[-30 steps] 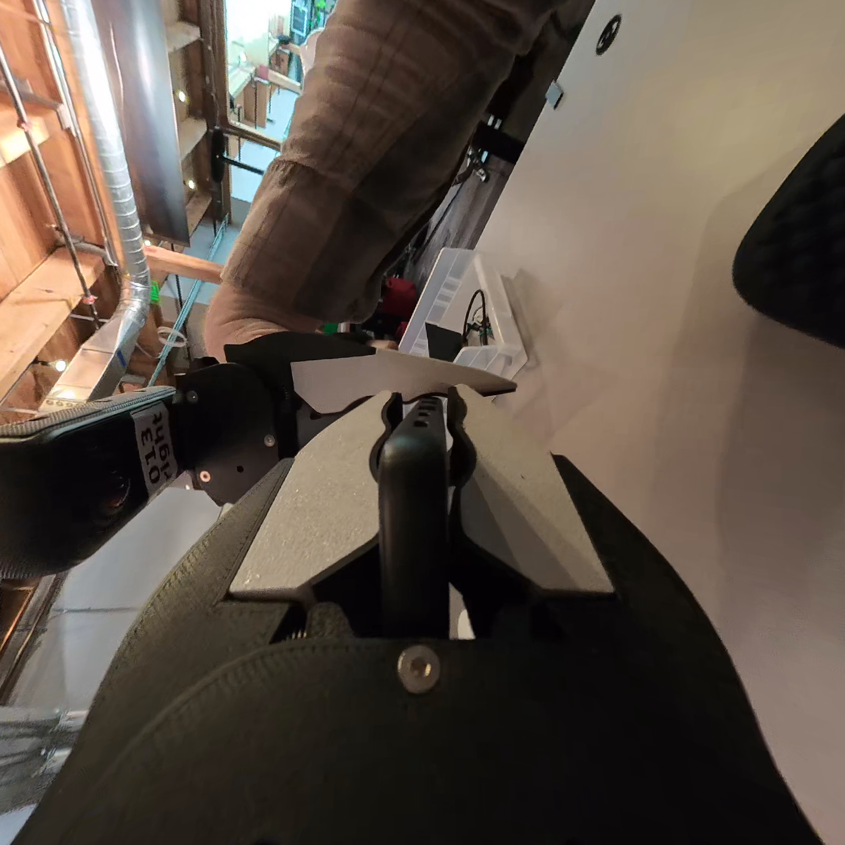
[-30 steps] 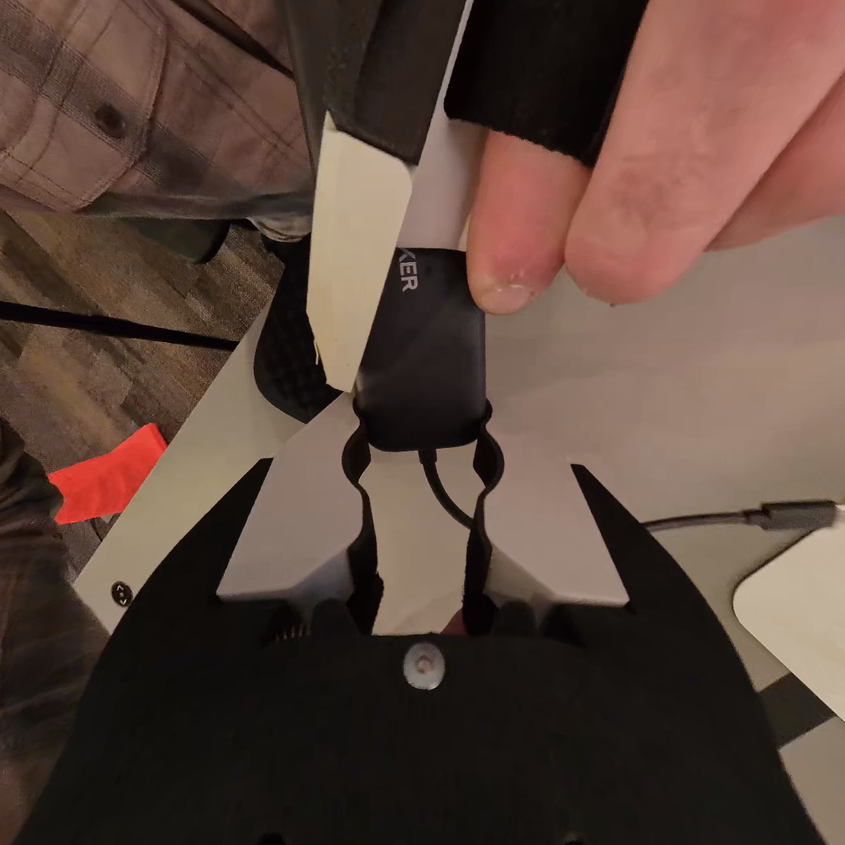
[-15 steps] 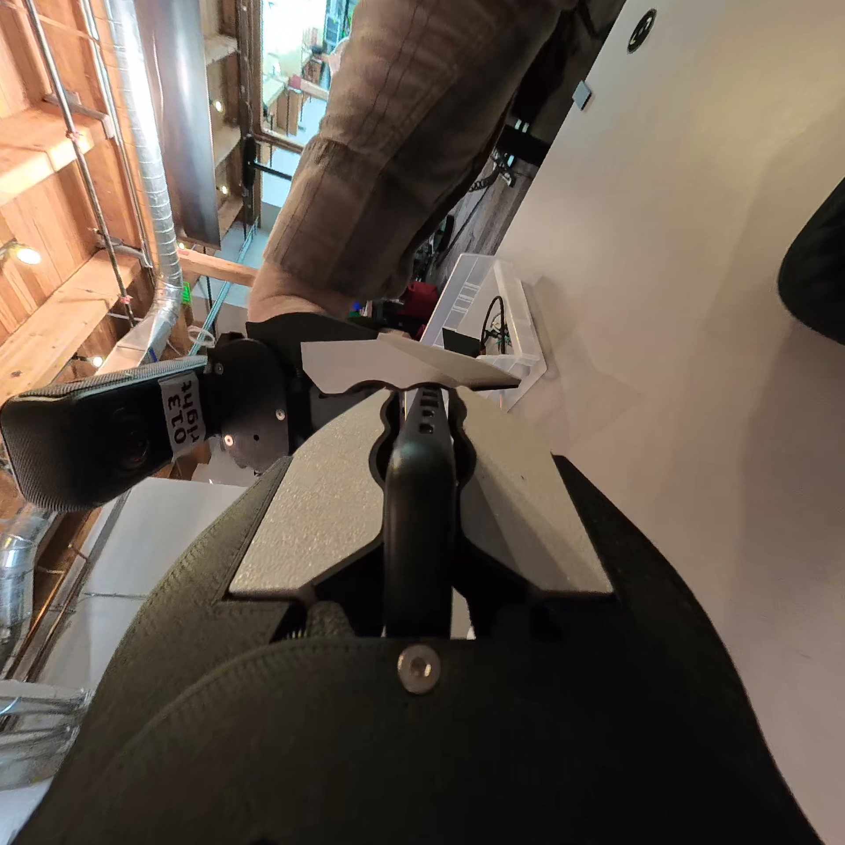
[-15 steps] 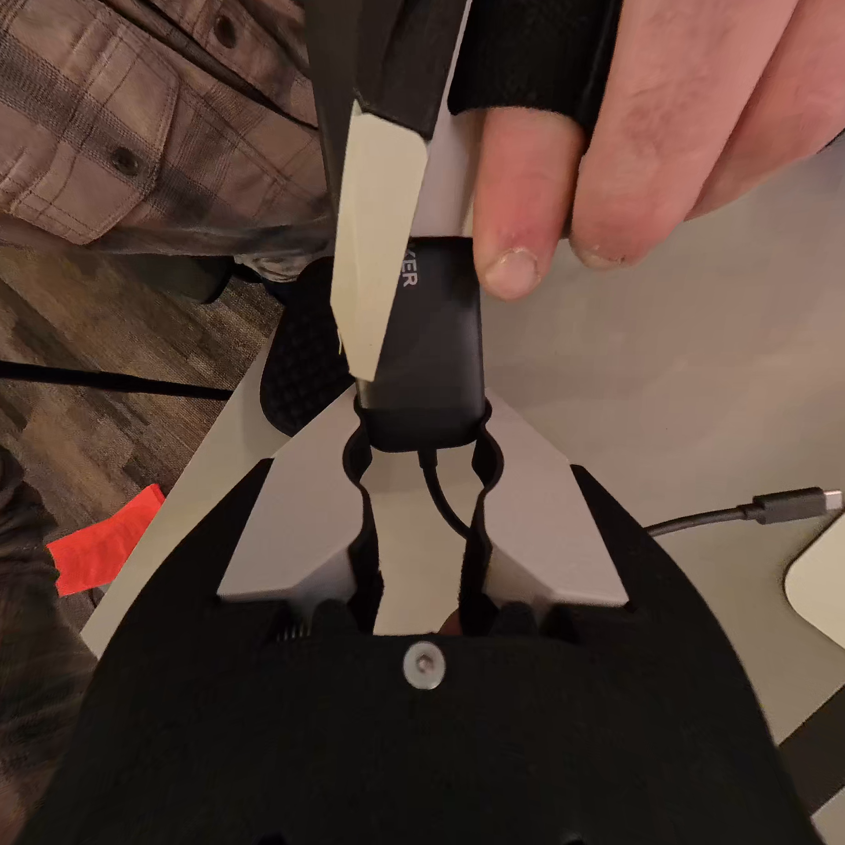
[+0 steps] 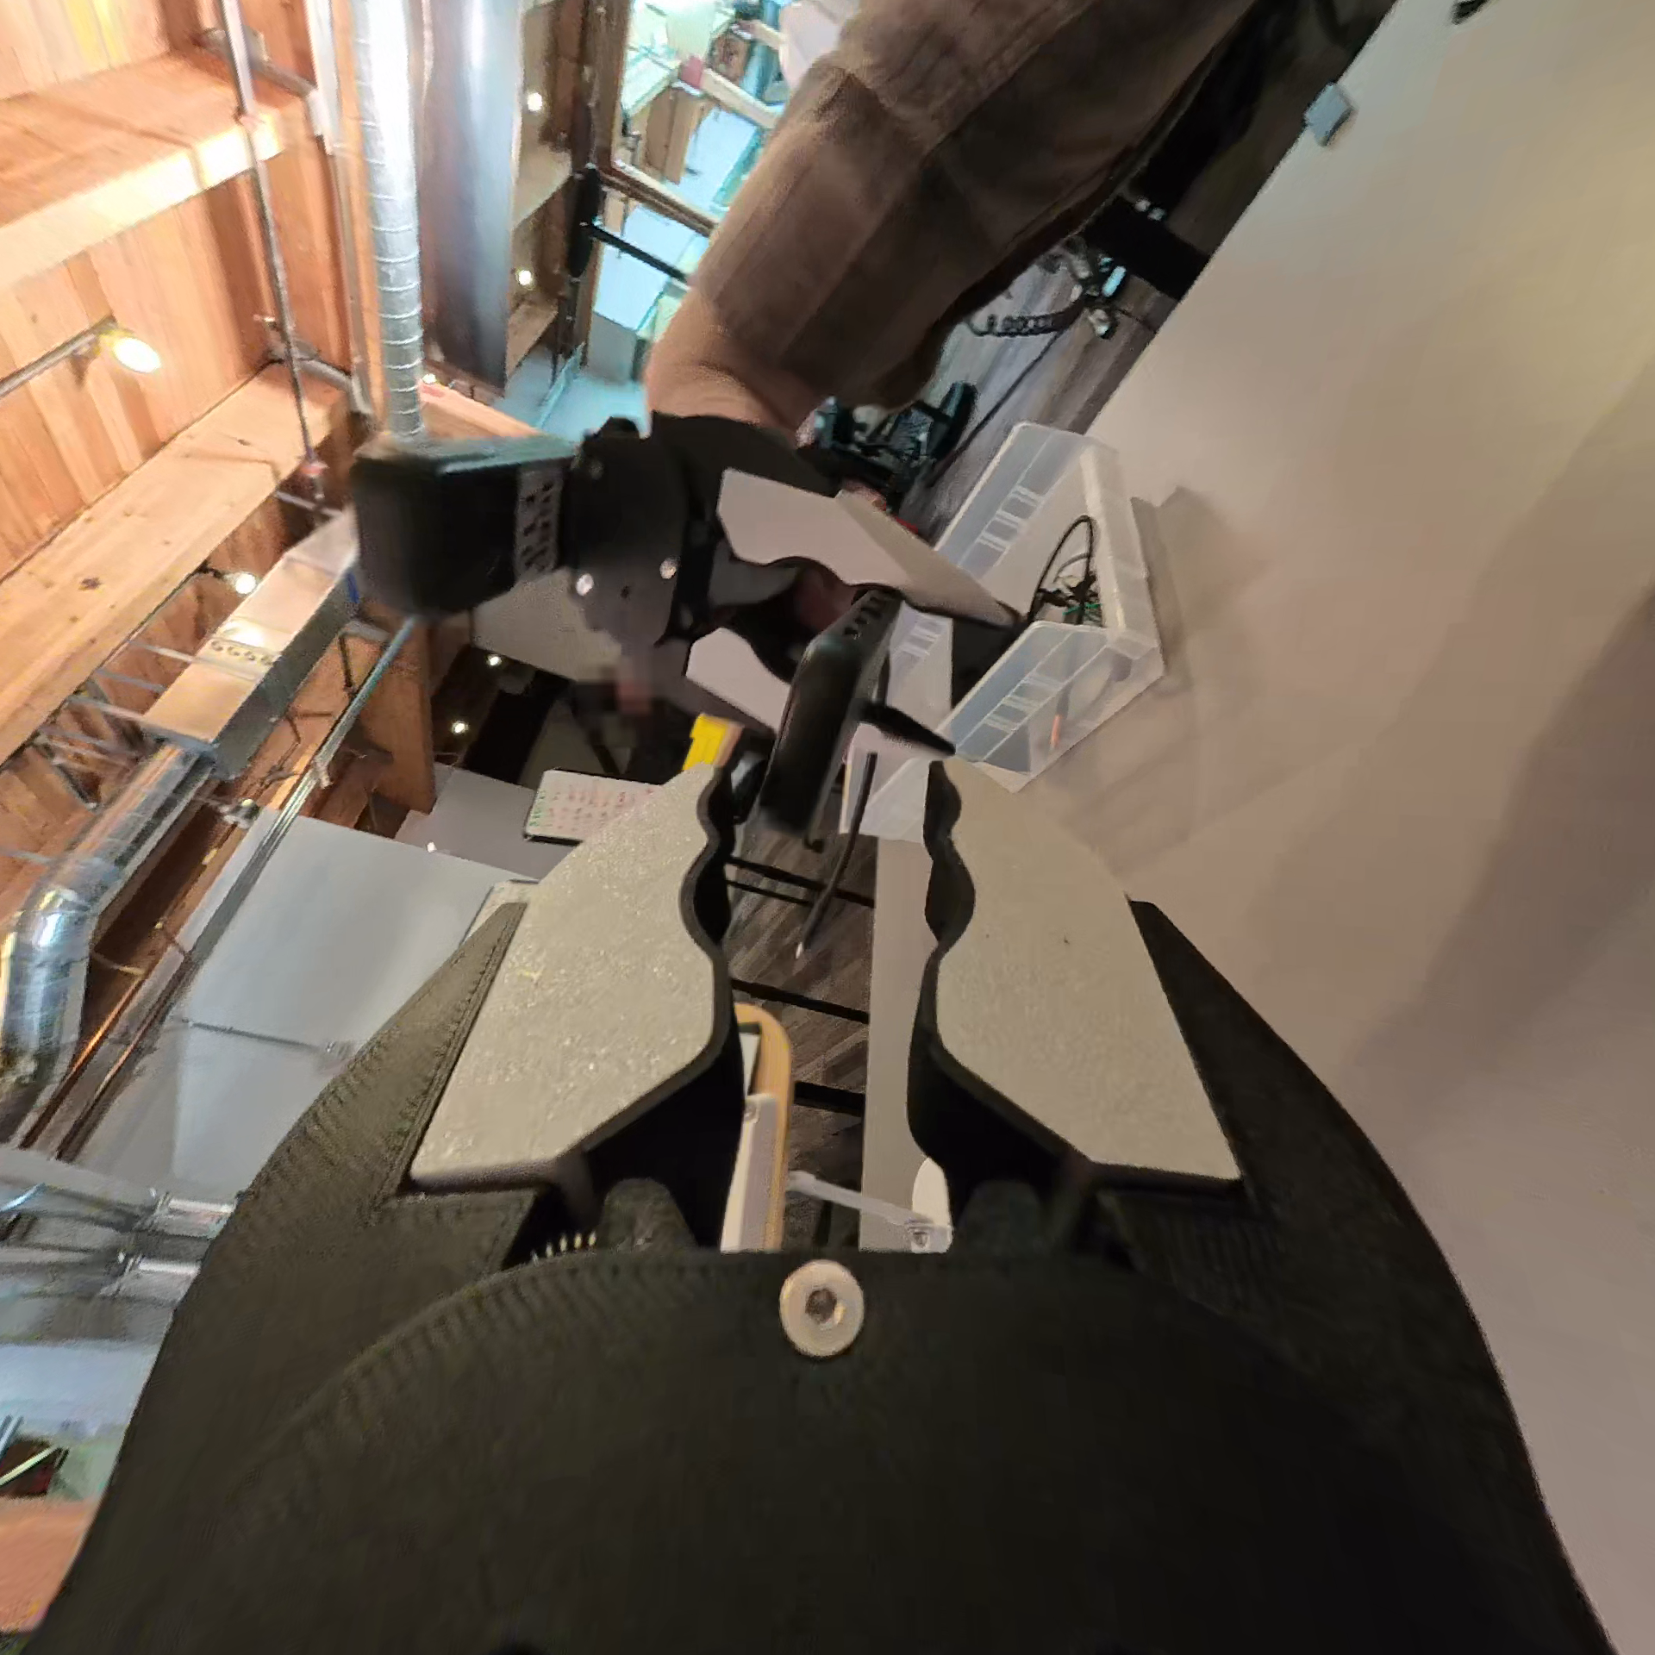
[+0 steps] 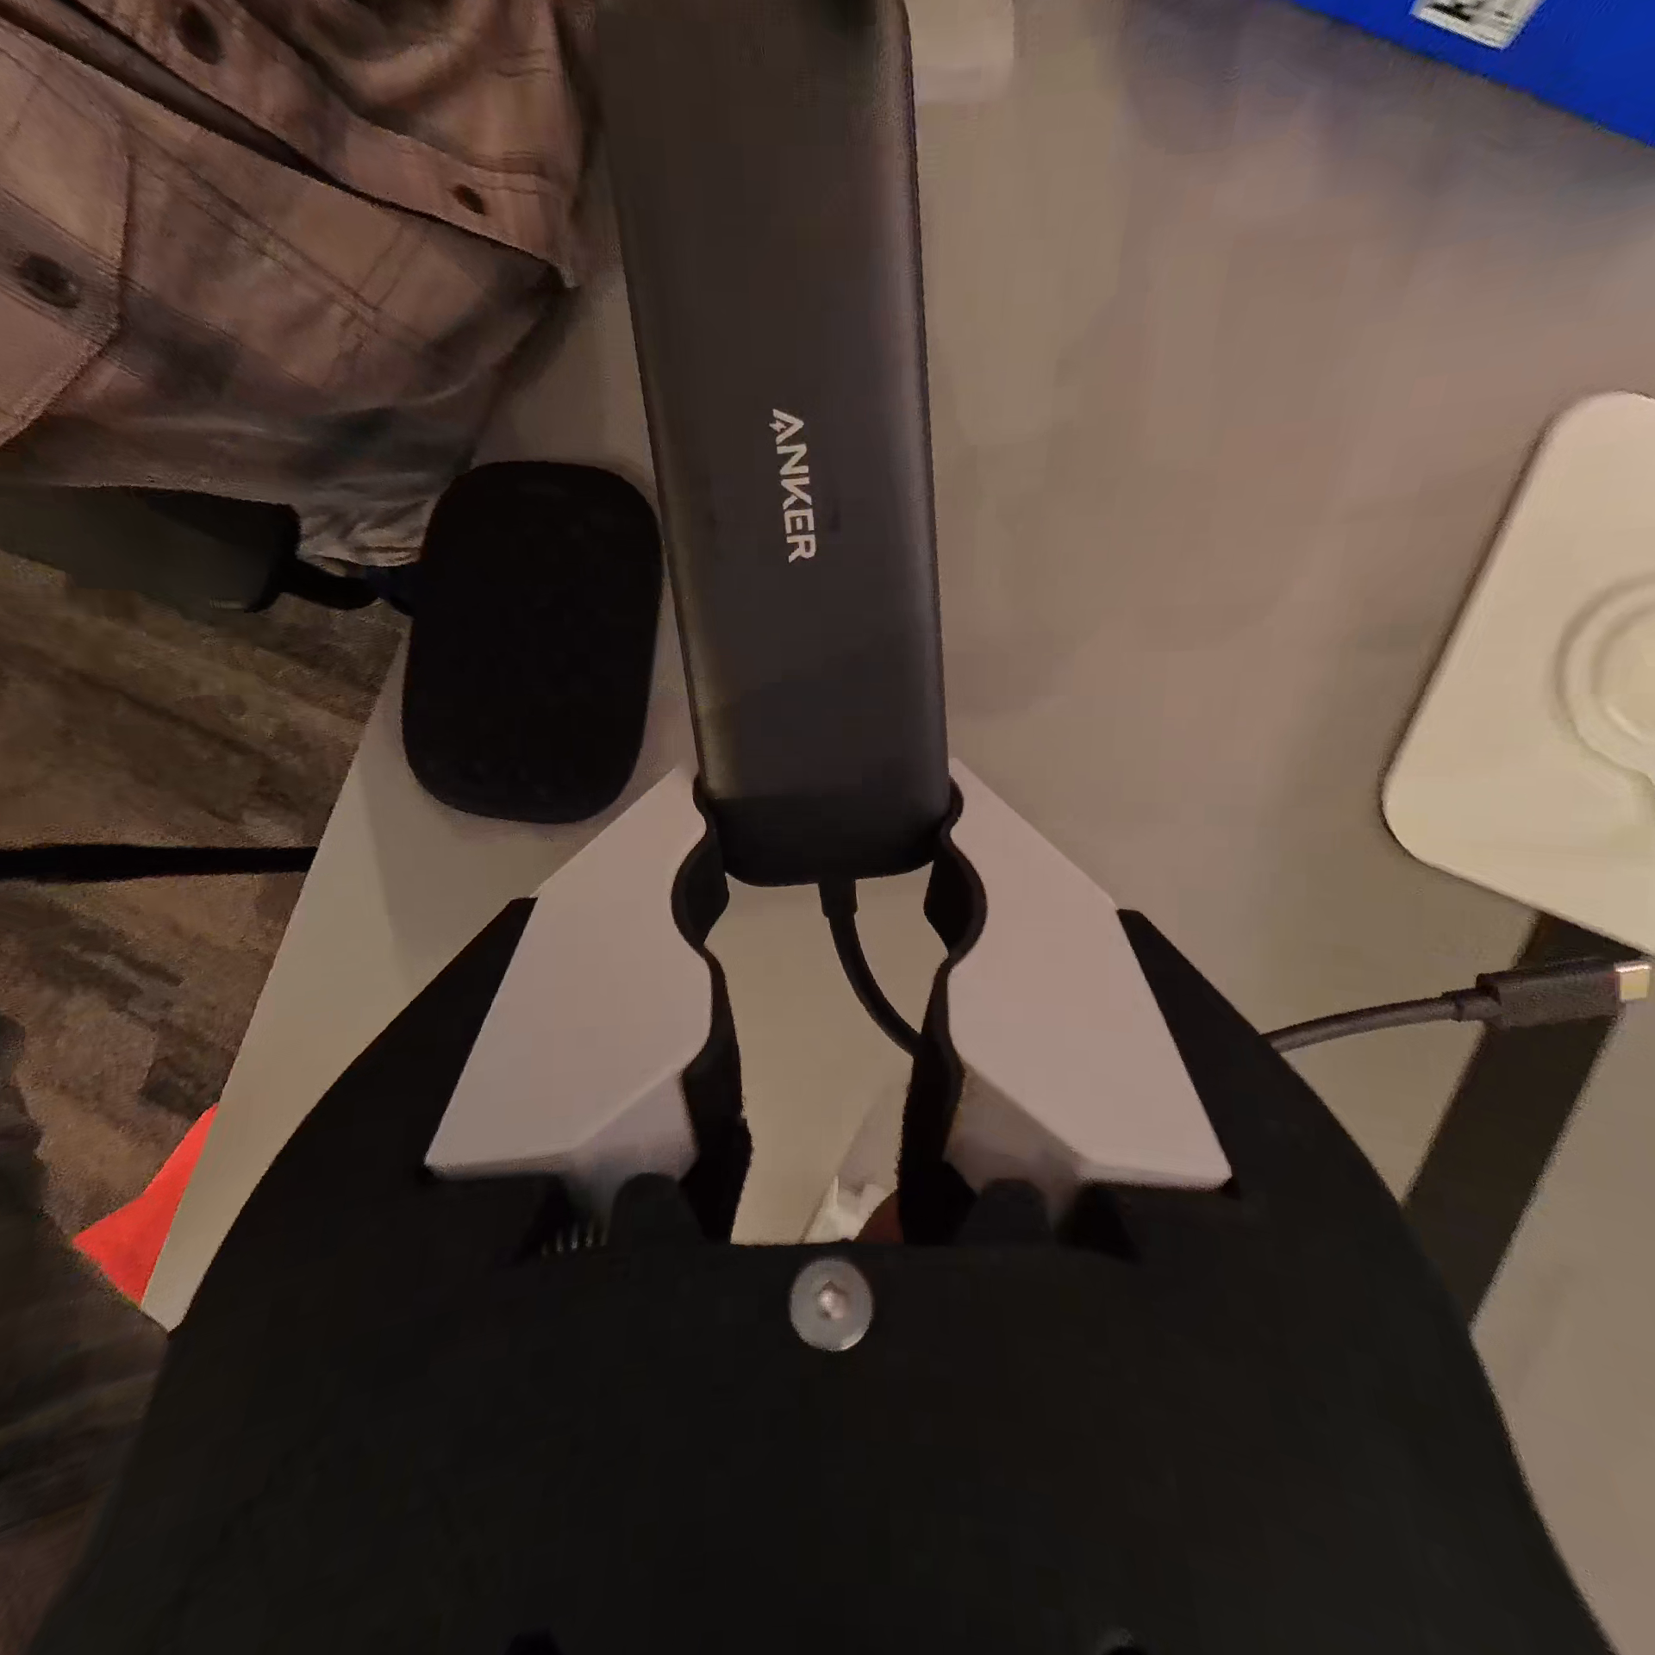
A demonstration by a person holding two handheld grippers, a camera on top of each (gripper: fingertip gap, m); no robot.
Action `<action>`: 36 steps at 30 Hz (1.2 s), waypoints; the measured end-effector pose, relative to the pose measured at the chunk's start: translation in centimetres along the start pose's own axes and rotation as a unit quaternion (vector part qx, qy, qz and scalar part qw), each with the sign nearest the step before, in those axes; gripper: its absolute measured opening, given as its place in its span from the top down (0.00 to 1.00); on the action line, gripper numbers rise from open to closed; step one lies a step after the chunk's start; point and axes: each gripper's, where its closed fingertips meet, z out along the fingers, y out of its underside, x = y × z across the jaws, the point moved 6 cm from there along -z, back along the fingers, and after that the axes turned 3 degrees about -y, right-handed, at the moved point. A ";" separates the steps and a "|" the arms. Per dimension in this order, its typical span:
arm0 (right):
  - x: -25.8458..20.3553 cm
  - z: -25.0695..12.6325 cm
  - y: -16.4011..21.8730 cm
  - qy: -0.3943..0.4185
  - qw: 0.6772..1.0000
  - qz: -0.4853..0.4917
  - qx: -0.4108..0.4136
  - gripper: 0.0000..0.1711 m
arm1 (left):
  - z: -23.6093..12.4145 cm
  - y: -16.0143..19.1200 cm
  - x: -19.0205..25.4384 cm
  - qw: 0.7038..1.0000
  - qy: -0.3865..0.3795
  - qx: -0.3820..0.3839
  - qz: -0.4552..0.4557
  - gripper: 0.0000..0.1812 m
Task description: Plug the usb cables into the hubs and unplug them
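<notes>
In the right wrist view my right gripper (image 6: 824, 806) is shut on the cable end of a dark grey USB hub (image 6: 788, 448), which points away from me above the white table (image 6: 1164, 448). The hub's own short cable (image 6: 864, 976) loops back between the fingers, and its USB-C plug (image 6: 1522, 994) hangs to the right. In the left wrist view my left gripper (image 5: 824, 797) is open and empty. The hub (image 5: 810, 725) shows edge-on just beyond its fingertips, held by the right gripper (image 5: 882, 663).
A black oval pad (image 6: 528, 636) lies near the table's corner. A white square device (image 6: 1540, 716) sits at the right and a blue object (image 6: 1522, 36) at the far edge. A clear plastic organizer box (image 5: 1057, 627) stands on the table (image 5: 1343, 627).
My left gripper has opened, let go of the hub and drawn back. The right gripper keeps its hold, and the person's fingers have left the right wrist view.
</notes>
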 end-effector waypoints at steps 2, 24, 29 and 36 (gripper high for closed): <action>0.1 -1.8 1.3 0.034 0.999 0.015 -0.004 0.77 | -0.6 0.4 -1.0 1.000 -0.023 -0.007 -0.003 0.76; 8.5 -11.3 29.9 0.376 0.822 0.291 -0.315 0.76 | -1.4 4.7 -3.2 0.991 -0.092 -0.093 0.010 0.81; 9.9 -9.4 32.5 0.334 0.823 0.280 -0.365 0.76 | -1.3 5.4 -3.0 0.991 -0.087 -0.101 0.006 0.81; 10.1 -8.3 34.6 0.272 0.823 0.284 -0.409 0.77 | -1.3 6.1 -3.0 0.990 -0.085 -0.111 0.004 0.81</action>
